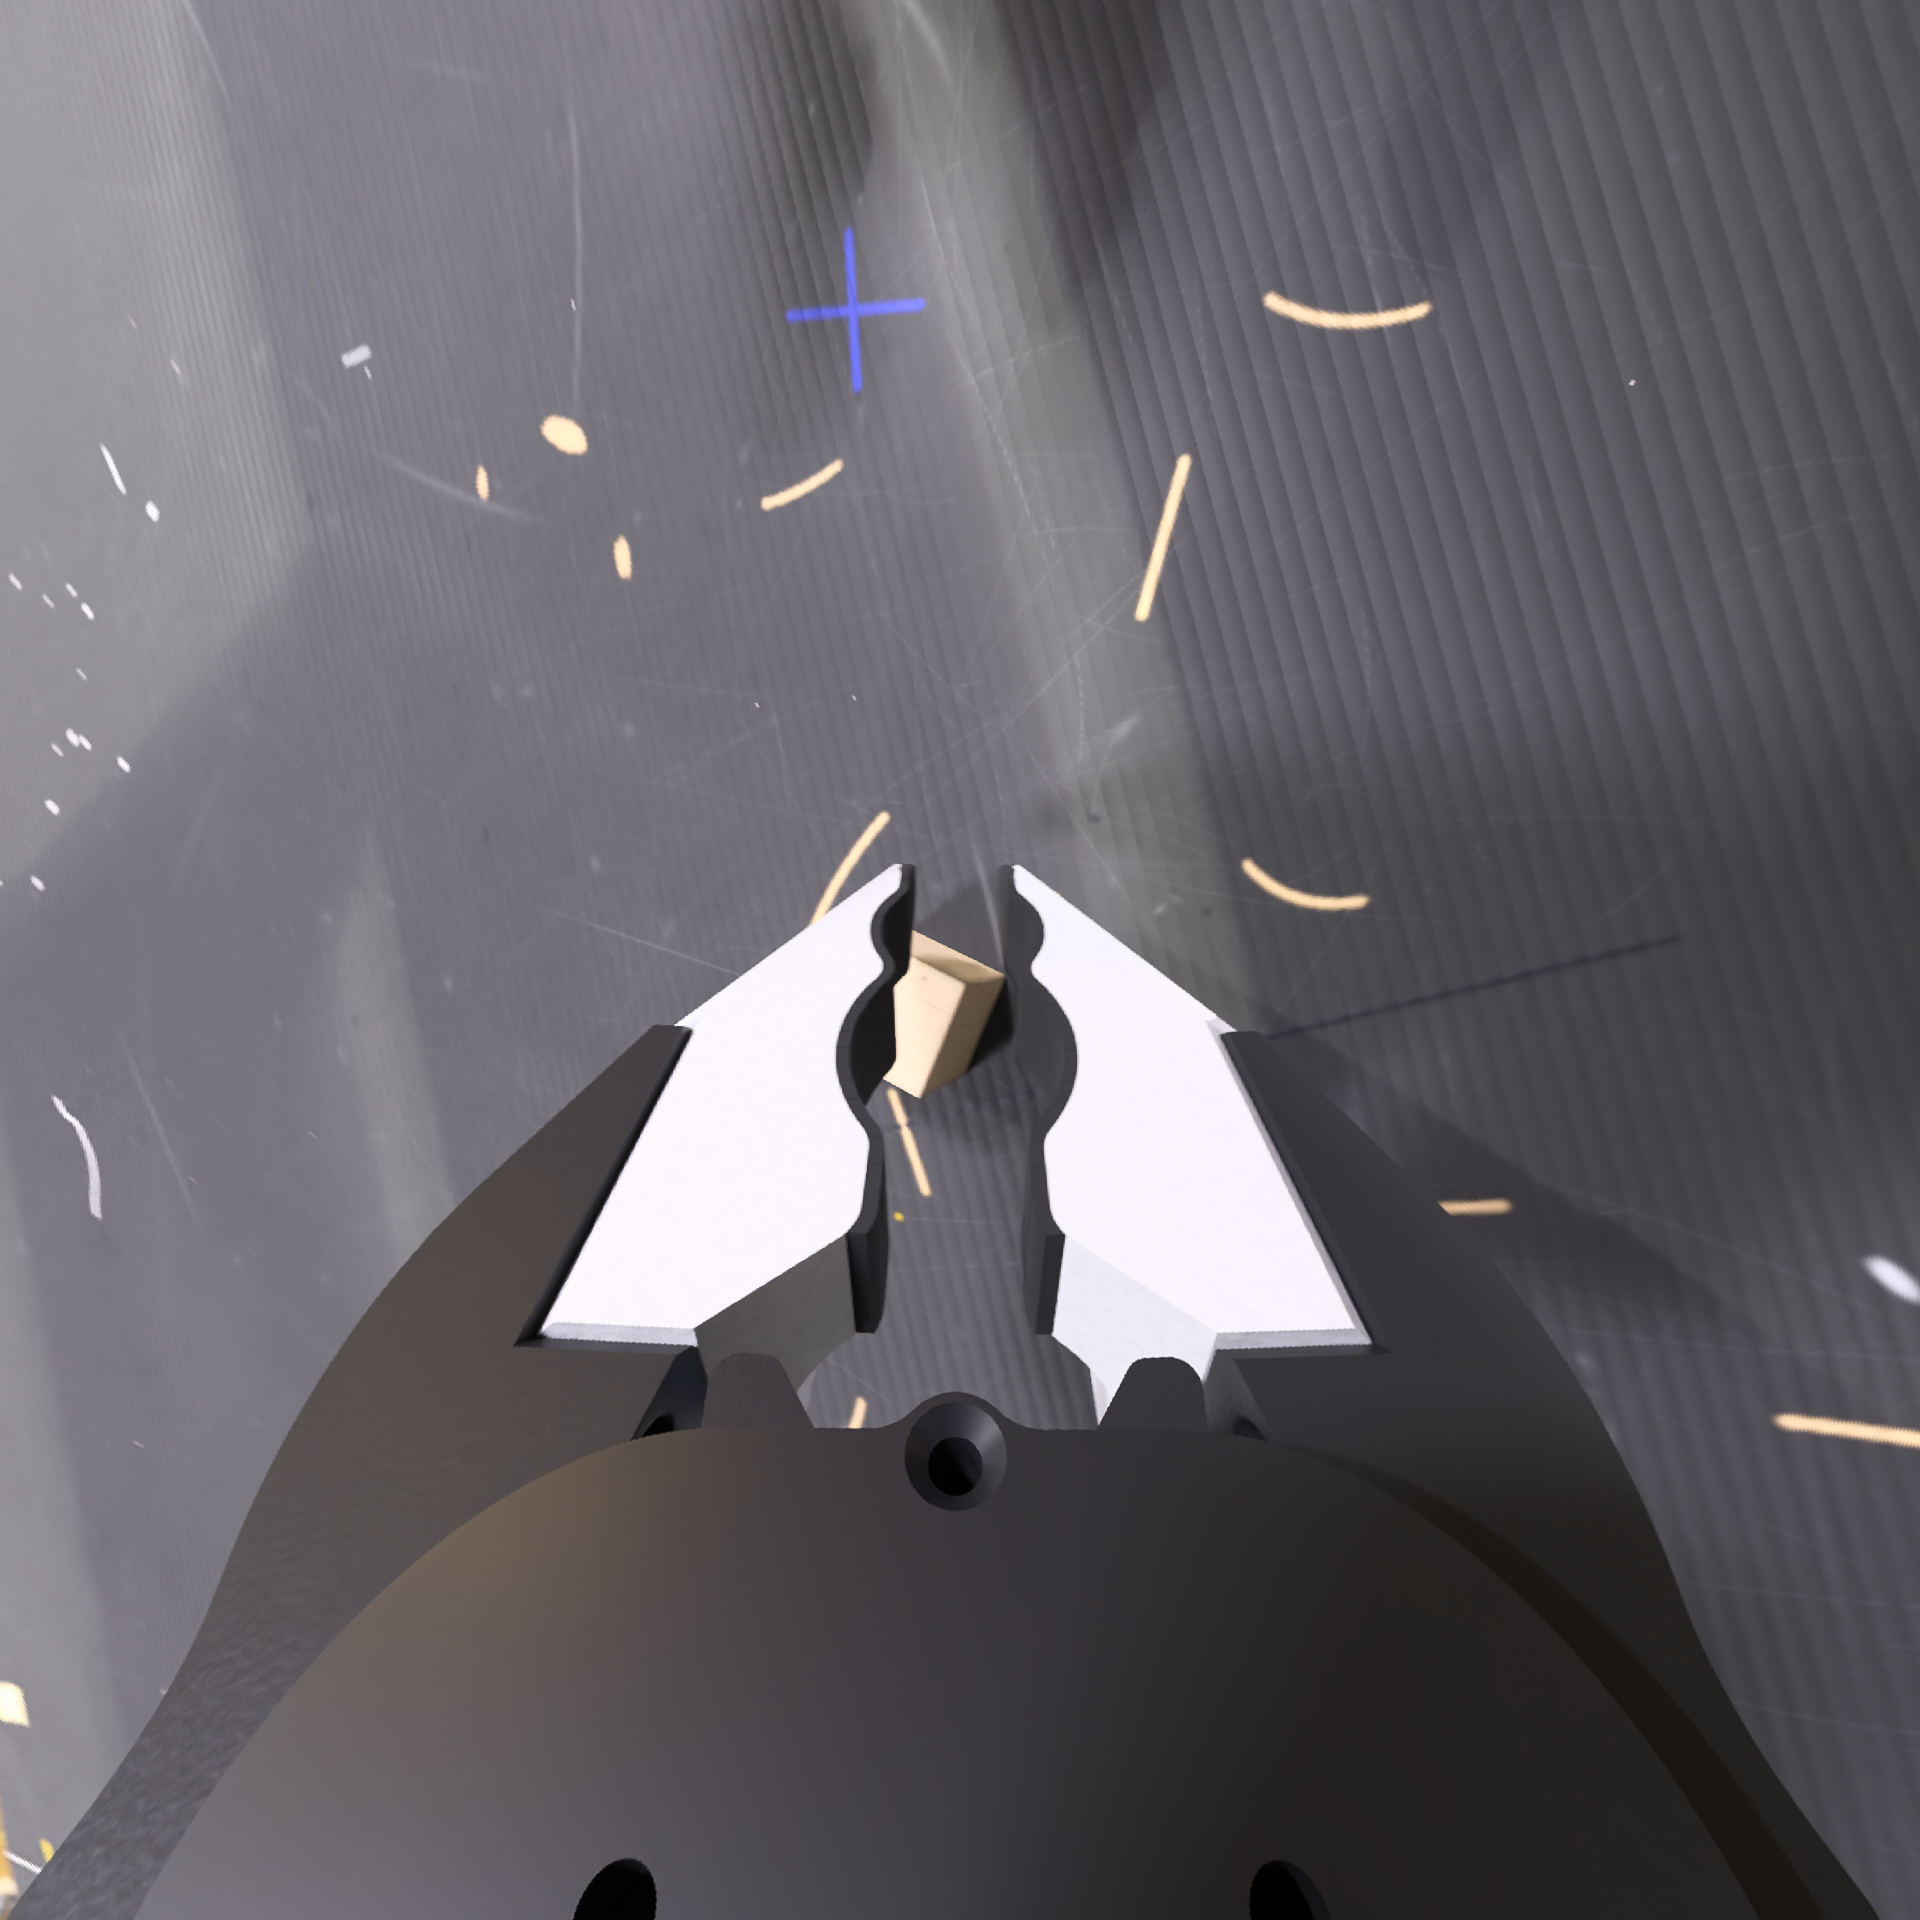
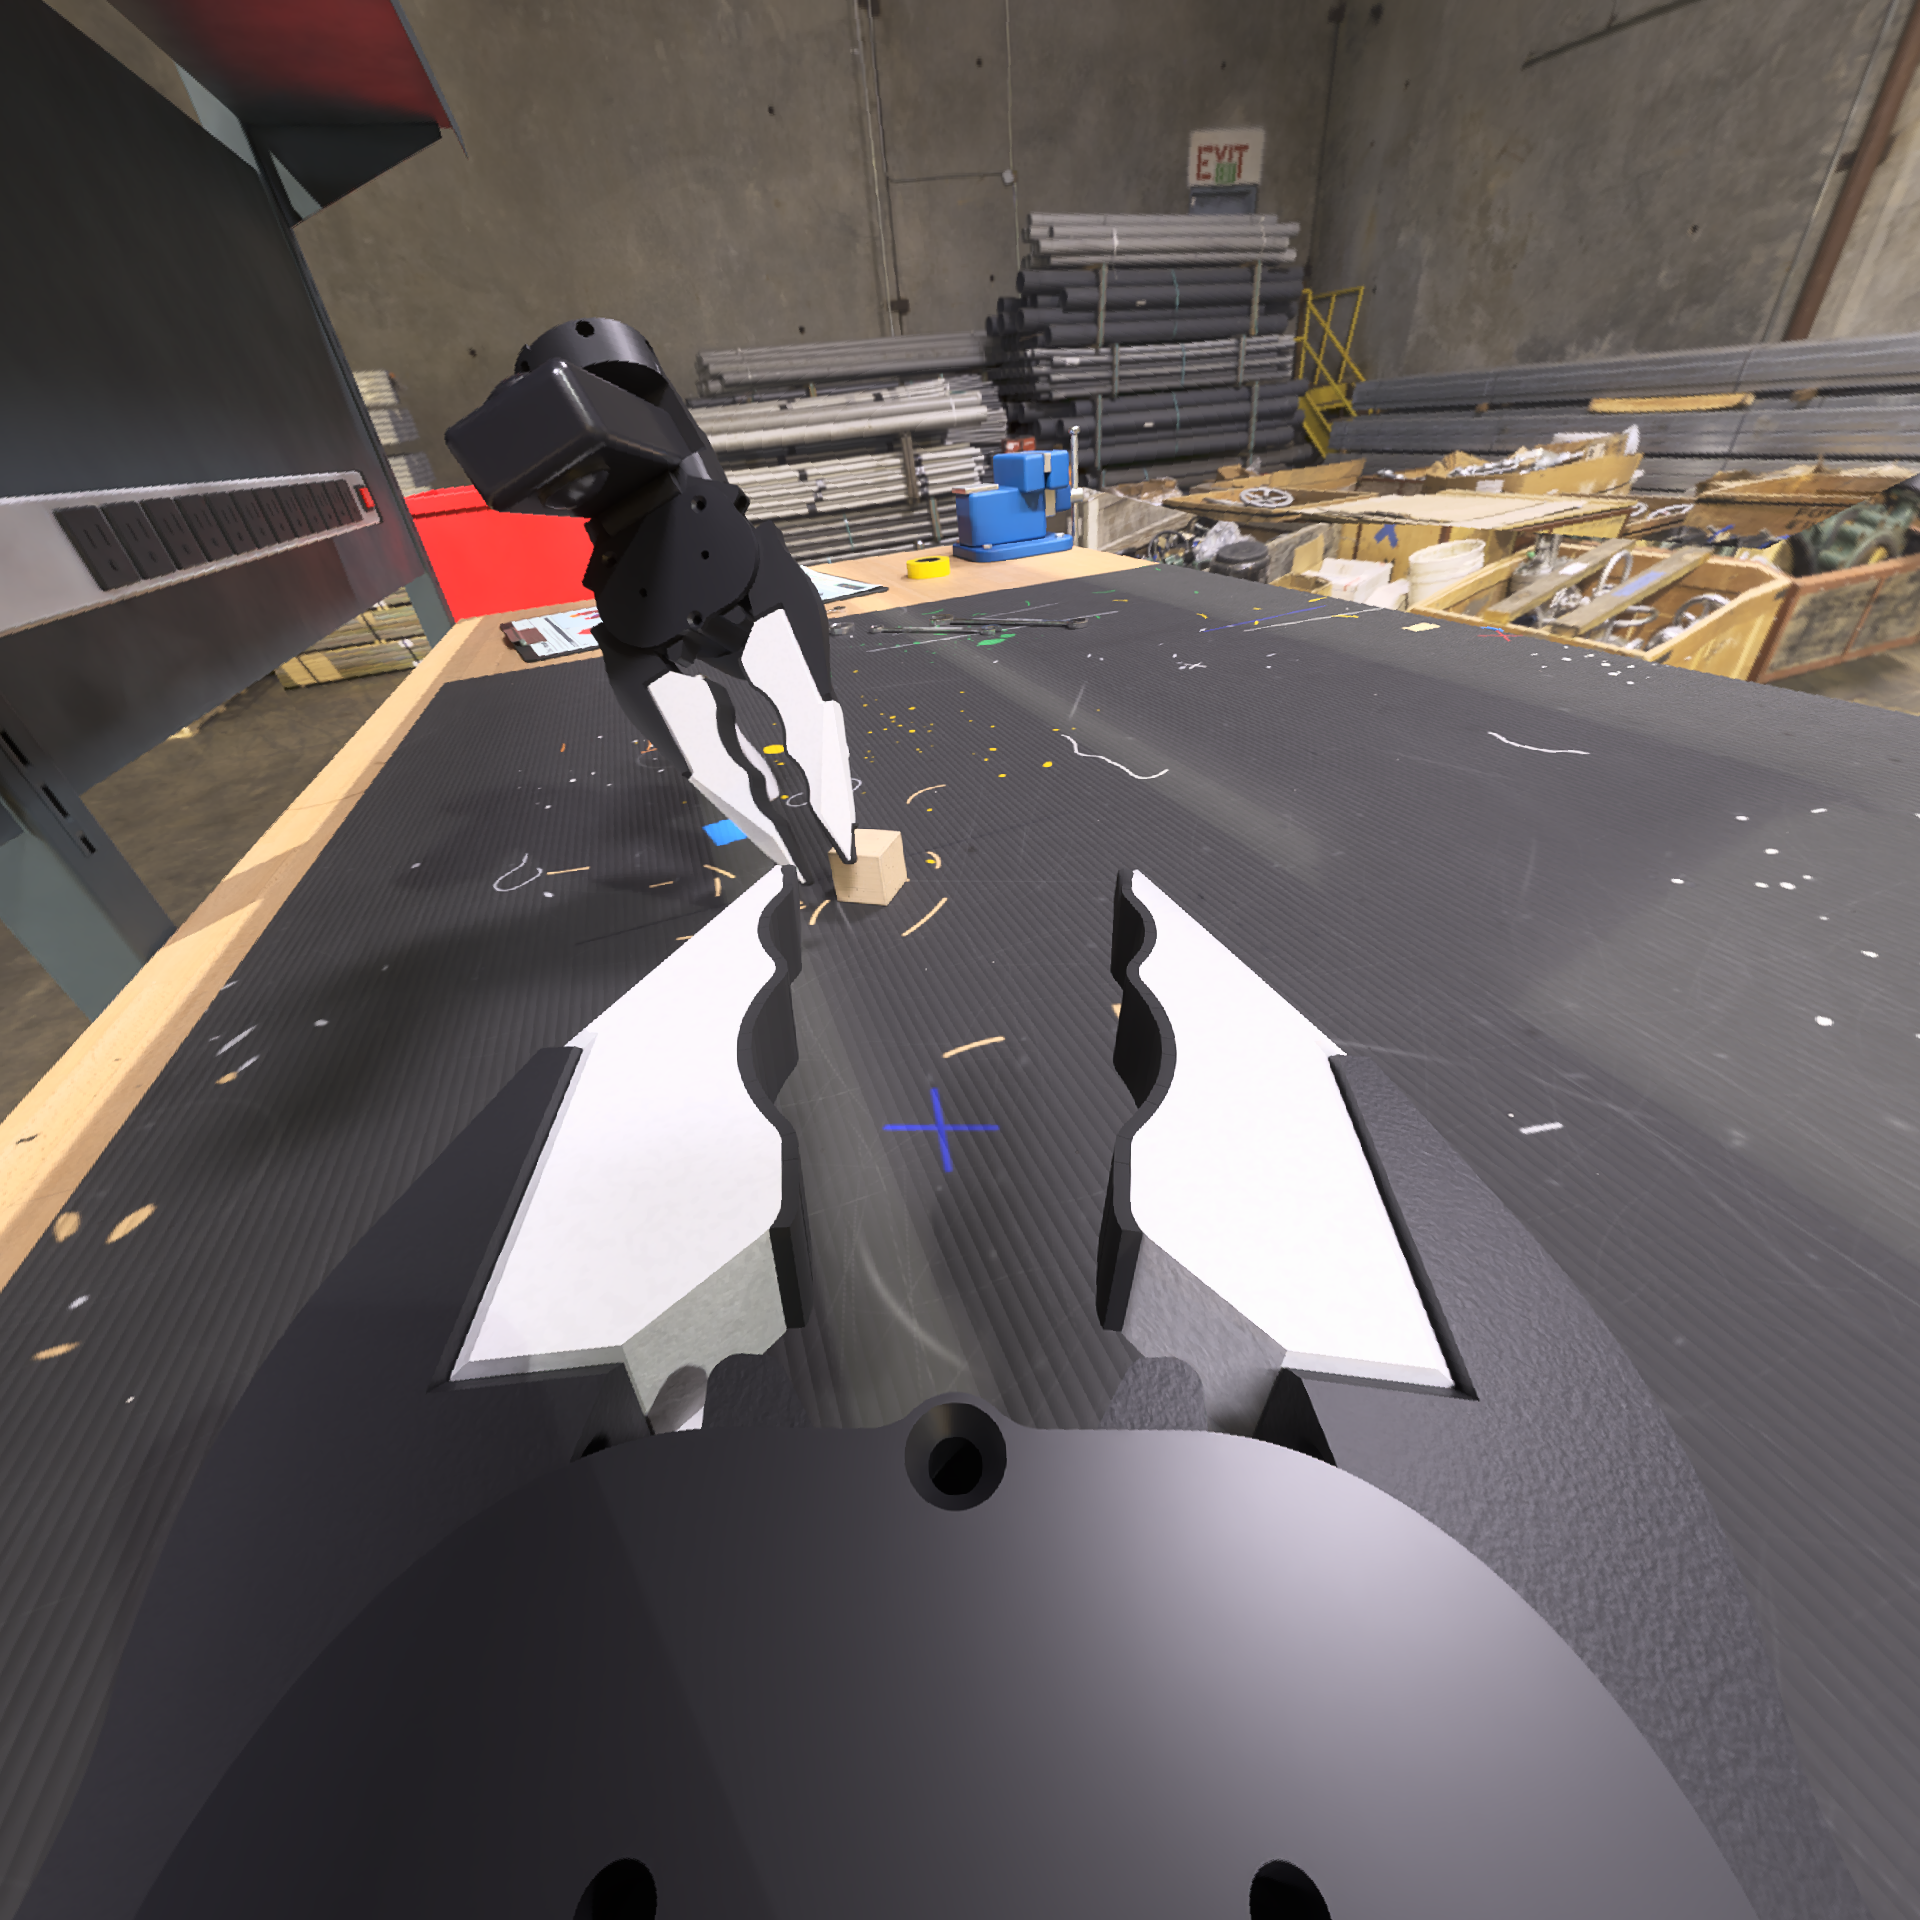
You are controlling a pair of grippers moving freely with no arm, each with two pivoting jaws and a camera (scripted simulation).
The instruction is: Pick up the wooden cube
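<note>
Broad table (image 2: 1558,935) under a dark ribbed mat, pale wooden edge along its left side, scattered with tan, white and yellow flecks. Stacked grey pipes (image 2: 1153,343) against the concrete wall behind, crates of scrap (image 2: 1558,561) to the right, a red bin (image 2: 488,551) to the left. At the table's far end a blue vise (image 2: 1013,504), then a yellow tape roll (image 2: 928,566) just beside it. Right tongs (image 2: 956,904) low over the mat, fingers wide apart, holding nothing, above a blue cross mark (image 2: 940,1127). Left tongs (image 1: 958,894) tilted steeply down to the mat, fingers parted by a narrow gap, tips straddling one corner of the wooden cube (image 1: 940,1023); contact with it impossible to tell. Wooden cube resting on the mat near the table's middle, just beyond the right tongs' left fingertip in the right wrist view (image 2: 871,868).
</note>
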